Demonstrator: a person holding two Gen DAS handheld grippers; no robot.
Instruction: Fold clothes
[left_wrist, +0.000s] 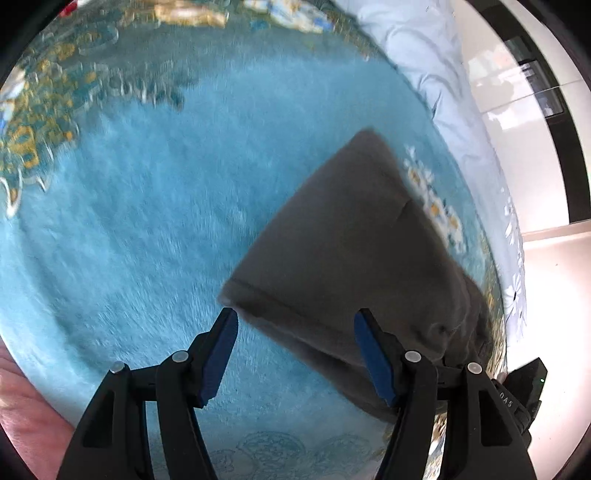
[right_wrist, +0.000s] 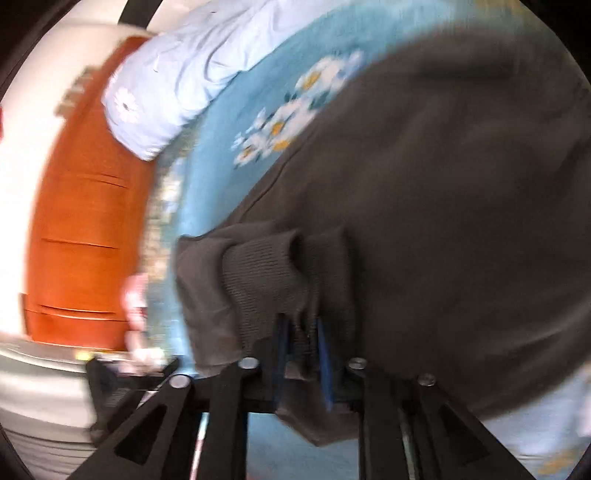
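Fold in progress: grey garment (left_wrist: 347, 251) partly folded on the blue blanket (left_wrist: 147, 221).

The right gripper (right_wrist: 303, 332) is clenched on a bunched ribbed cuff or hem of the garment, directly between its blue pads (right_wrist: 324, 354). The left gripper (left_wrist: 295, 321) is spread wide and holds nothing; a garment edge lies just ahead of its fingertips and to their right. The cloth is already laid as a flat panel, so at least one fold is judged done. Tucking in the held end and final smoothing are judged to remain. Motion blur limits detail.
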